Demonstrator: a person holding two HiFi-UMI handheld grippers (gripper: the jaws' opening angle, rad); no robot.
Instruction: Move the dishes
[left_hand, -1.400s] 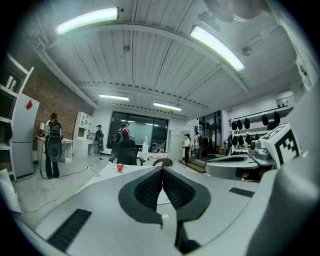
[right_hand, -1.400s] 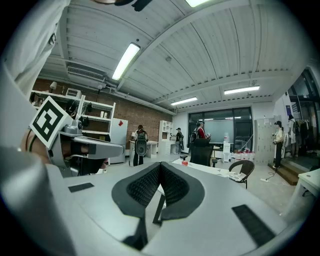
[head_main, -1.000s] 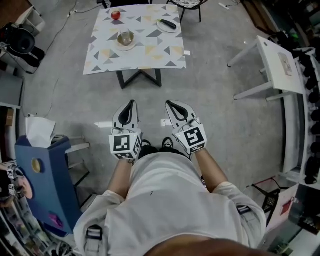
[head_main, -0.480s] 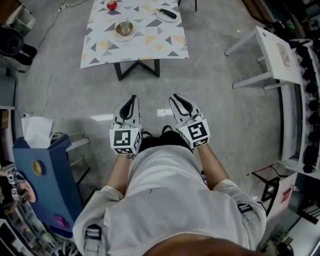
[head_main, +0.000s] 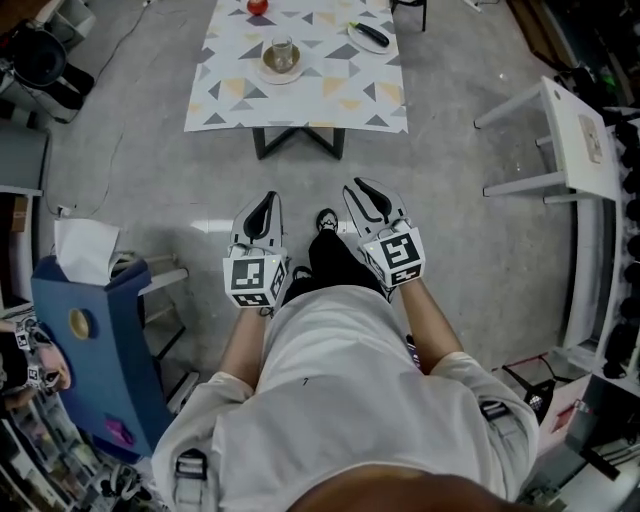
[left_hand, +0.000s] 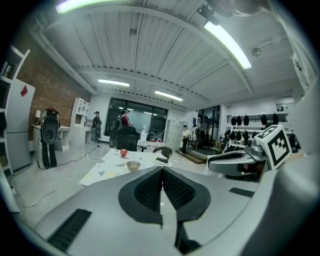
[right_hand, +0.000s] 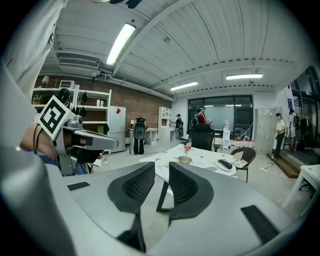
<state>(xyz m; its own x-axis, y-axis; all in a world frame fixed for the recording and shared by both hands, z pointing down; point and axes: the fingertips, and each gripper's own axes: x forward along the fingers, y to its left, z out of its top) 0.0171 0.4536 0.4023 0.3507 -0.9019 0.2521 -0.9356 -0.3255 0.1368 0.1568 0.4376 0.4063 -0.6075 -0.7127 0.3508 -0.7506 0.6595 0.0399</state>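
Observation:
A low table (head_main: 300, 100) with a triangle-patterned cloth stands far ahead on the floor. On it are a red apple (head_main: 258, 6), a saucer holding a small glass bowl (head_main: 281, 58), and a white plate with a dark object (head_main: 371, 36). The left gripper view shows the same apple (left_hand: 123, 152), bowl (left_hand: 133, 165) and plate (left_hand: 162, 160). I hold both grippers level in front of my waist, well short of the table. My left gripper (head_main: 263, 208) (left_hand: 162, 170) is shut and empty. A narrow empty gap separates the pads of my right gripper (head_main: 366, 192) (right_hand: 162, 167).
A white side table (head_main: 565, 130) stands to the right. A blue board (head_main: 90, 360) and a tissue box (head_main: 85, 250) are at my left. A black chair (left_hand: 162, 151) stands behind the patterned table, a tall dark bag (left_hand: 48, 140) by the left wall. People stand far off.
The table has slid right in the head view and a shoe now shows between the grippers. Both grippers keep the same pose at my waist.

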